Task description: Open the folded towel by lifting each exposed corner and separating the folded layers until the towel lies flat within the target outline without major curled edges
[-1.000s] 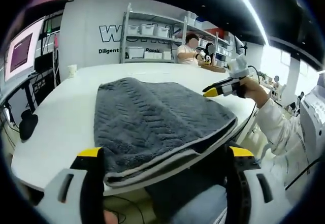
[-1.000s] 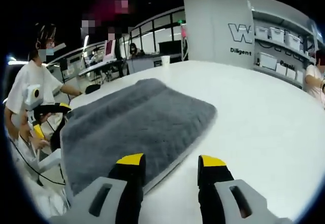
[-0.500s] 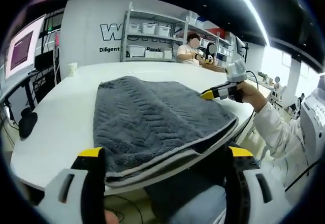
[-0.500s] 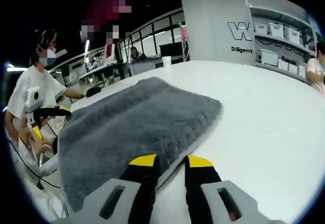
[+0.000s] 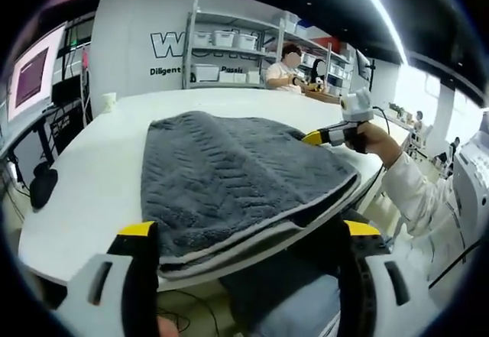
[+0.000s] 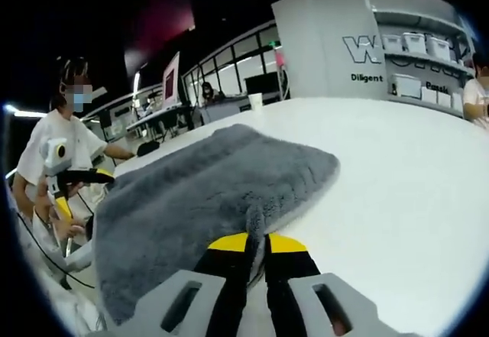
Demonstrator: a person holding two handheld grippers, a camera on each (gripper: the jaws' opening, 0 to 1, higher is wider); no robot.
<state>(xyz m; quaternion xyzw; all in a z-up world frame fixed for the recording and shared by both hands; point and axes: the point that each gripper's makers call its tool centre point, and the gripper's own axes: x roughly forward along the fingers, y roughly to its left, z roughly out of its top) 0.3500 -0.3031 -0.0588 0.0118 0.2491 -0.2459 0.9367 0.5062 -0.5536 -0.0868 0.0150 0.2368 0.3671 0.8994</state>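
Note:
A grey folded towel lies on the white table, its layered near edge hanging toward the table's front. My left gripper stands open just in front of that layered edge, with nothing between its fingers. In the left gripper view my right gripper sits at the towel's right edge, held in a person's hand. In the right gripper view my right gripper is shut on the towel, whose edge is pinched into a small raised ridge between the yellow fingertips. The left gripper shows at the far left.
Shelves with white bins line the far wall, and a person sits there. A white cup stands near the table's far edge. A monitor is at the left. Bare table stretches right of the towel.
My right gripper has gone from open to shut on the towel's edge and pulled up a small ridge of cloth. The left gripper has stayed open in place.

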